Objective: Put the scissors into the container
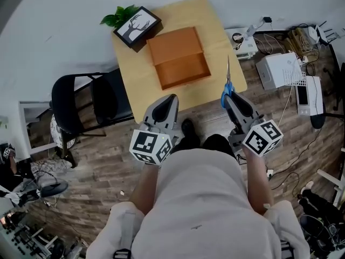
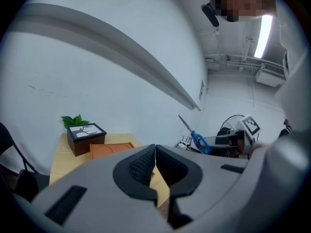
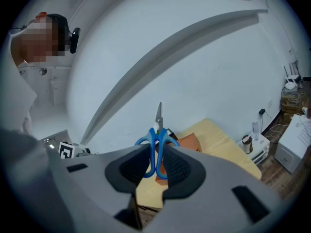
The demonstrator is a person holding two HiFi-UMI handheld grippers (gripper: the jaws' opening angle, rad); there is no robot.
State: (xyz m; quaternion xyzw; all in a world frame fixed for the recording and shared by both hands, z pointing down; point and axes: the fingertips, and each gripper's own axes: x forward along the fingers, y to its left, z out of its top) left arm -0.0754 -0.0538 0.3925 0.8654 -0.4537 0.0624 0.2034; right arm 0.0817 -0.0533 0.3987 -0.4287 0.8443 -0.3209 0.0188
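Far left there's a black chair (image 1: 91, 104), then the wooden table (image 1: 129, 63) with a small plant (image 1: 119, 15) and a framed deer picture (image 1: 137, 27) at its back corner. The orange container (image 1: 180, 69) sits in the middle of the table, open and with nothing in it. My left gripper (image 1: 171, 97) hangs at the near edge, fingers clenched together on nothing. The scissors (image 1: 227, 82) aren't in the container yet: my right gripper (image 1: 229, 96) is grasping them by the blue handles, blades closed and pointing away from me, at the table's right edge just beside the container. Off right, a white box (image 1: 277, 69) sits on the floor.
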